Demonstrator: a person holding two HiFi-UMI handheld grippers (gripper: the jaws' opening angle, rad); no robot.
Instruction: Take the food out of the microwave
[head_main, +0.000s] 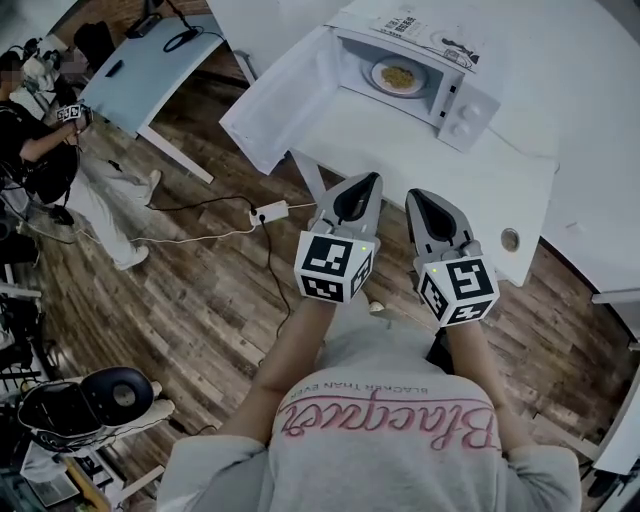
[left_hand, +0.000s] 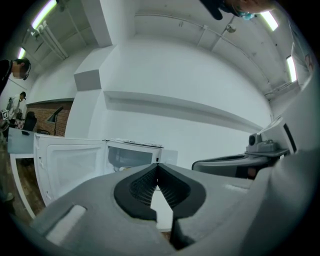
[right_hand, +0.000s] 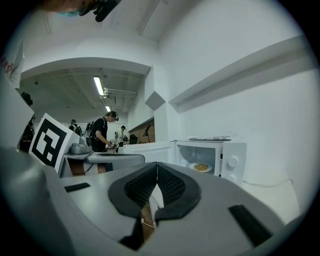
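A white microwave (head_main: 455, 95) stands on a white table (head_main: 520, 190) with its door (head_main: 280, 95) swung open to the left. Inside sits a plate of yellow food (head_main: 399, 76), also seen as a small plate of food (right_hand: 201, 167) in the right gripper view. My left gripper (head_main: 372, 180) and right gripper (head_main: 412, 196) hover side by side short of the table's near edge, both pointing at the microwave, both shut with nothing between the jaws. In the left gripper view the microwave (left_hand: 134, 155) shows with its open door (left_hand: 70, 165).
Papers (head_main: 425, 35) lie on top of the microwave. A power strip (head_main: 270, 212) with cables lies on the wooden floor. A grey desk (head_main: 160, 70) stands at the far left, with a person (head_main: 60, 160) beside it. A black stool (head_main: 110, 395) is at lower left.
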